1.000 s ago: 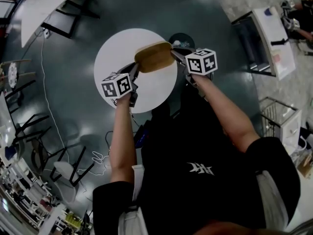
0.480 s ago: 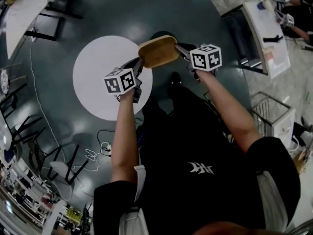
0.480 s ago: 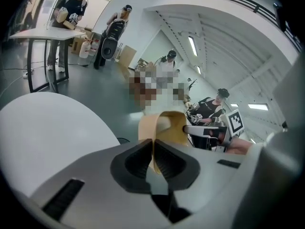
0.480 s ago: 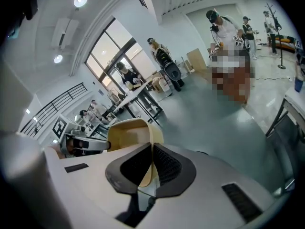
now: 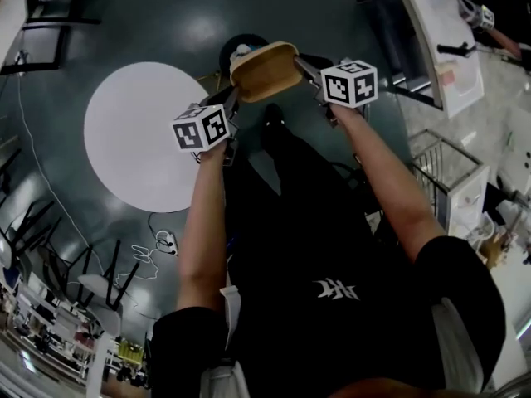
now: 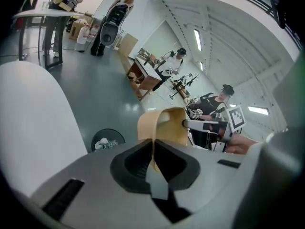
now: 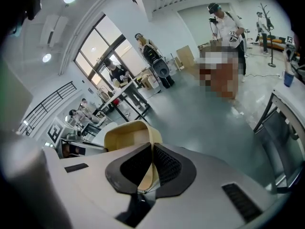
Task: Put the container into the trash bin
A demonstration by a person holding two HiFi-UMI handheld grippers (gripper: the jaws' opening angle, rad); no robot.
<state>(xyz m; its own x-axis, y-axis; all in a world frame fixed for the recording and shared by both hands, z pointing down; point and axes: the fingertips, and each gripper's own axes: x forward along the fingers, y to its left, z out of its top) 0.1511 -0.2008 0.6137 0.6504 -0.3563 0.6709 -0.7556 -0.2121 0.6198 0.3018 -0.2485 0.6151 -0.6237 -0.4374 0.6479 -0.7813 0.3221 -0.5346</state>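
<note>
A tan oblong container hangs in the air between both grippers. My left gripper is shut on its left rim, and in the left gripper view the thin tan wall is pinched between the dark pads. My right gripper is shut on the opposite rim, the container showing just past its jaws. The round black trash bin stands on the floor right behind the container, partly hidden by it; in the left gripper view the trash bin holds crumpled litter.
A round white table stands to the left of my arms. A wire basket stand and a long white desk are at the right. Chairs and cables lie at the lower left. People stand far off in the room.
Both grippers have carried the container off the round white table toward the right and lower; the trash bin has come into view right behind the container.
</note>
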